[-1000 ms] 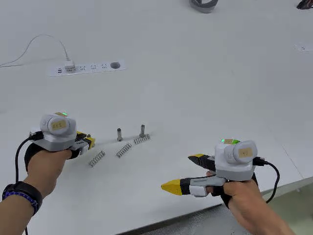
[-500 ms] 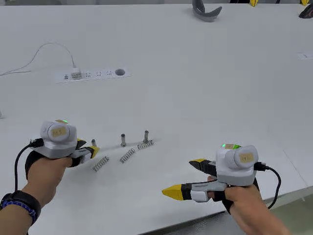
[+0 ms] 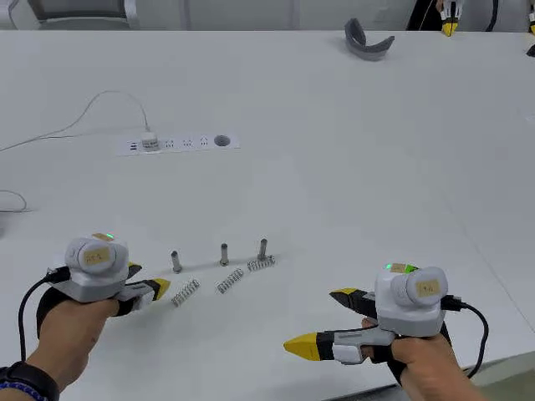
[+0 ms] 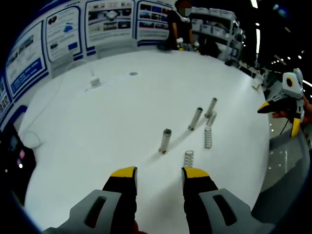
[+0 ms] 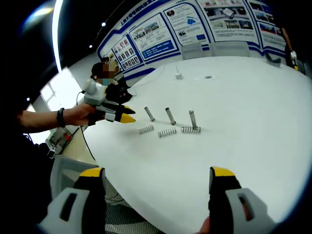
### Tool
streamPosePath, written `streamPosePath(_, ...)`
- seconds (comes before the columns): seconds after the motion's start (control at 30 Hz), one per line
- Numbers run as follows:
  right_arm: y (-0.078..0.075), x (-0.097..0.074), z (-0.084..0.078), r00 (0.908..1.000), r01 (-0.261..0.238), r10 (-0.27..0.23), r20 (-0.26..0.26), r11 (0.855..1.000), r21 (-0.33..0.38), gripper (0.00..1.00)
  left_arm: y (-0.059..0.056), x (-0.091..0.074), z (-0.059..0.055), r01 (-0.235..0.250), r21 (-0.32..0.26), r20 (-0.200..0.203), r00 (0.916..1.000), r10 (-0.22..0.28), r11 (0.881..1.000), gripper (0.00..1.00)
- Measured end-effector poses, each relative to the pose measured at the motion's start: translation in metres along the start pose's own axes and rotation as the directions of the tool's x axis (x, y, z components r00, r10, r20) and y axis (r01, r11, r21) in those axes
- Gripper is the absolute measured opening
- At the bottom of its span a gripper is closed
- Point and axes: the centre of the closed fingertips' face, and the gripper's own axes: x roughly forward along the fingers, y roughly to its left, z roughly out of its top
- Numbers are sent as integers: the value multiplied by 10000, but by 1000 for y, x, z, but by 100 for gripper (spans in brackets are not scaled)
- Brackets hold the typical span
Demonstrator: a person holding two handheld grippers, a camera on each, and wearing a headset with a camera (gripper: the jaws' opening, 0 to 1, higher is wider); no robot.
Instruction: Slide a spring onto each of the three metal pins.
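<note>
I see a broad white workbench carrying a power strip. Blue-framed wall posters line the room behind it; ceiling lights glow overhead.

The white surface bears a row of upright metal pins: left pin, middle pin, right pin. Just in front lie the left spring, middle spring and right spring, the last beside the right pin's foot. Farther back lie a power strip with its cable and a grey curved piece.
</note>
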Motion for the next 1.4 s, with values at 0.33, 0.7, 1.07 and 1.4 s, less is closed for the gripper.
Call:
streamPosePath(0.33,0,5,3,9999,-88,85,-136,9997,-243,89,-3,-25,-12,-28,-456,255,9997,40,9990,44)
streamPosePath(0.7,0,9,9,9996,-159,146,-237,9985,-515,91,-6,-51,-16,-23,-503,877,9961,67,9987,57)
streamPosePath(1.07,3,18,13,9993,-292,275,-251,9973,-679,91,-13,-77,-21,112,-421,1120,9937,-64,9991,72)
streamPosePath(1.4,8,22,12,9988,-391,366,-339,9964,-754,92,-14,-90,-32,313,-808,1266,9917,-209,9962,80)
